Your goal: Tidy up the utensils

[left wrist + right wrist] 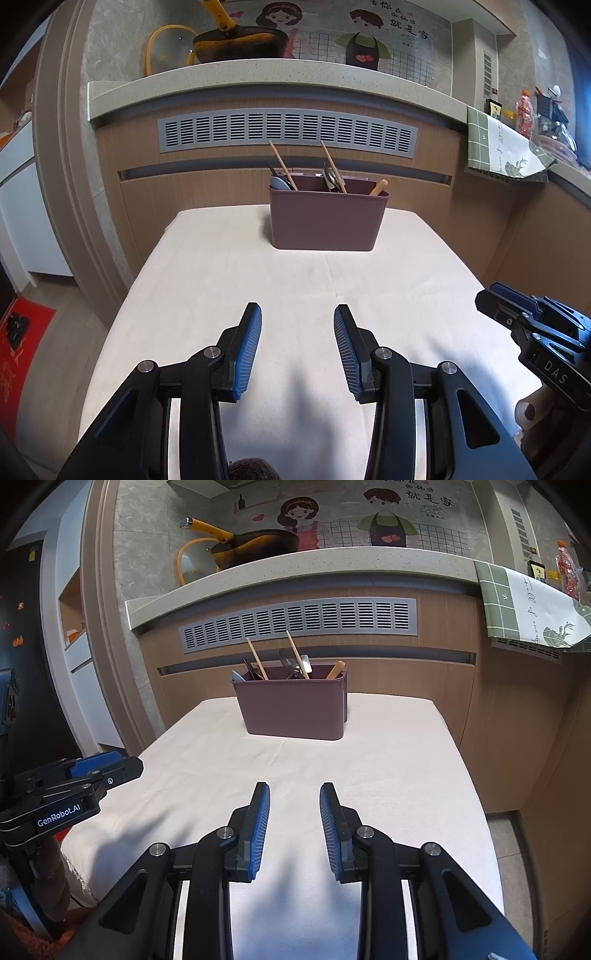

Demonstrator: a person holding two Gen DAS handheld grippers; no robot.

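Well apart, utensil holder (325, 218), left hand-held gripper (297, 325)

Wide bare tablecloth (295, 288) ahead of both open grippers, only the utensil caddy (327, 218) standing at the far edge, counter front (288, 162) close behind it

Yellow-handled pan (236, 50), glass lid (168, 50), green towel (498, 147)

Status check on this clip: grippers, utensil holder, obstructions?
Left gripper and right gripper open, empty. Utensil holder upright at table's far end, utensils inside. Nothing in the way.
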